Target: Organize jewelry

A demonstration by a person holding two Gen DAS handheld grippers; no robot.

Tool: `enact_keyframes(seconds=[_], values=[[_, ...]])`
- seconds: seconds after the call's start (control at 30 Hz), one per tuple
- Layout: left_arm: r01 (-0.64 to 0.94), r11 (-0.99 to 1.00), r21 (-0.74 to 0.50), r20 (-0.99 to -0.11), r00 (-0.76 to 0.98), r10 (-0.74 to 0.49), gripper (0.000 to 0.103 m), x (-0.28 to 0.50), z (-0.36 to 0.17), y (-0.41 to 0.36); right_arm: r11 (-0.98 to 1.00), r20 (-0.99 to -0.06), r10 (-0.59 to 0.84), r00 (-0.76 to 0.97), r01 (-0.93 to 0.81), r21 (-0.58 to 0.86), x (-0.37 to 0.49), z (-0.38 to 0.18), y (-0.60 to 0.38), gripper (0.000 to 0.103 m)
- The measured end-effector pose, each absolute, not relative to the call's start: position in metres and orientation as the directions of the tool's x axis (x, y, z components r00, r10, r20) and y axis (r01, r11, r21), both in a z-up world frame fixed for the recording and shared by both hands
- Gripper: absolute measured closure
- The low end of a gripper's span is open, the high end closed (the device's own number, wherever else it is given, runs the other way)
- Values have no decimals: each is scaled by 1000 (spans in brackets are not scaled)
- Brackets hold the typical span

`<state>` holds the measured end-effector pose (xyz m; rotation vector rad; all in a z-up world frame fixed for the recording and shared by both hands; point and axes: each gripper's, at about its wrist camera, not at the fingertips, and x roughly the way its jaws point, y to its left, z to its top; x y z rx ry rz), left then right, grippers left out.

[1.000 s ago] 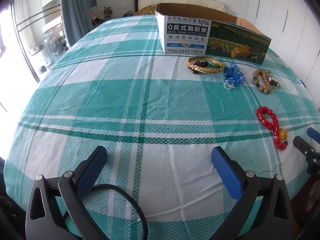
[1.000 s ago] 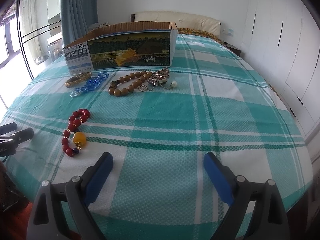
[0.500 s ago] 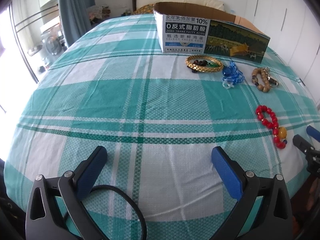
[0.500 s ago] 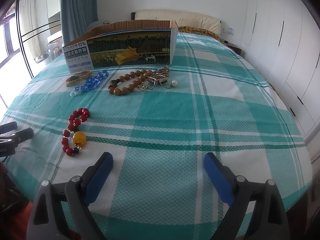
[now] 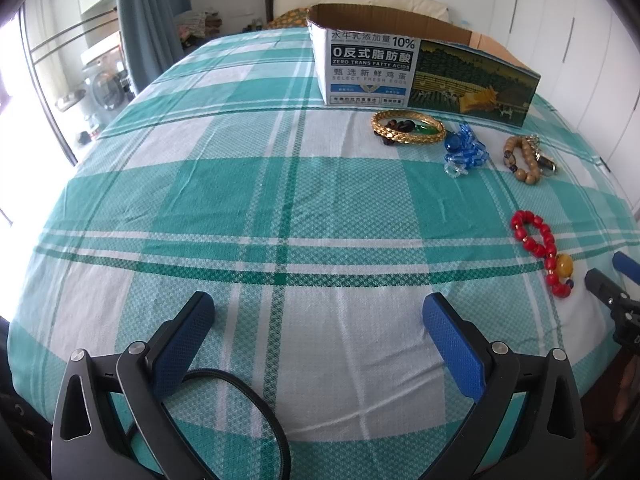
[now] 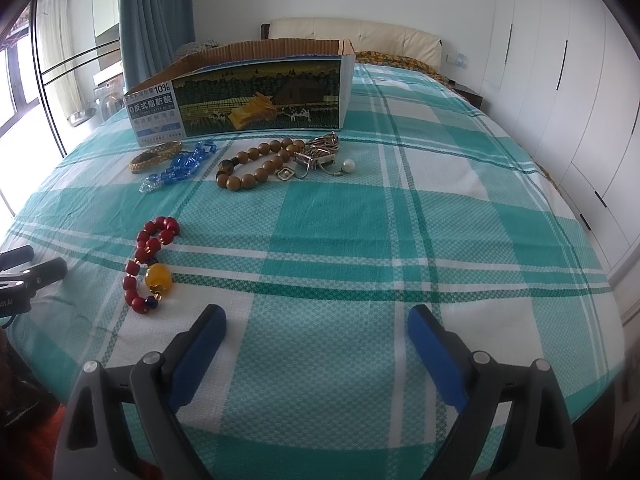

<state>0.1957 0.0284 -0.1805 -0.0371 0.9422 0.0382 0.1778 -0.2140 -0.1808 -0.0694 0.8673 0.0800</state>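
Observation:
Jewelry lies on a teal plaid bedspread in front of an open cardboard box point(image 5: 424, 68) point(image 6: 256, 96). A gold bangle point(image 5: 408, 127) point(image 6: 155, 156), blue beads point(image 5: 464, 152) point(image 6: 180, 168), a wooden bead bracelet point(image 5: 520, 158) point(image 6: 256, 164) and a metal chain piece with a pearl point(image 6: 320, 156) sit near the box. A red bead bracelet with an amber bead point(image 5: 542, 252) point(image 6: 150, 264) lies nearer. My left gripper point(image 5: 318, 312) is open and empty at the bed's near edge. My right gripper point(image 6: 316, 322) is open and empty, just right of the red bracelet.
The bedspread point(image 5: 260, 200) covers the whole bed. White wardrobes point(image 6: 560, 60) stand along the right. A window and blue curtain point(image 5: 148, 20) are on the left, with a headboard point(image 6: 352, 32) behind the box.
Both views have shifted only slightly; the left gripper has eased a little closer to the box. Both grippers stay open.

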Motion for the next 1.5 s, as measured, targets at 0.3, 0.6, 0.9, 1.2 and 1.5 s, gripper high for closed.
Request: enact_keyframes(seconds=[0.3,0.6,0.9,1.2,1.5], values=[[-39,999,-18,-811,585,9,0,195,-181,27,995,-762,39,646,-94,-28,178,-181,-214,8],[-31,999,-23,-814,581,0,0,194,-180,26,993,-769,50,638,-113,-28,176,-180,-214,8],[-8,997,-72,-815,576,-54,1,192,-177,21,993,-750,85,656,-115,13,169,-174,-223,8],[45,996,-75,-816,572,-87,1,191,-173,4,994,-743,95,662,-105,34,167,-174,-229,8],[114,981,-155,-798,571,-192,1,196,-155,-20,994,-737,102,668,-100,48,165,-173,-231,8]])
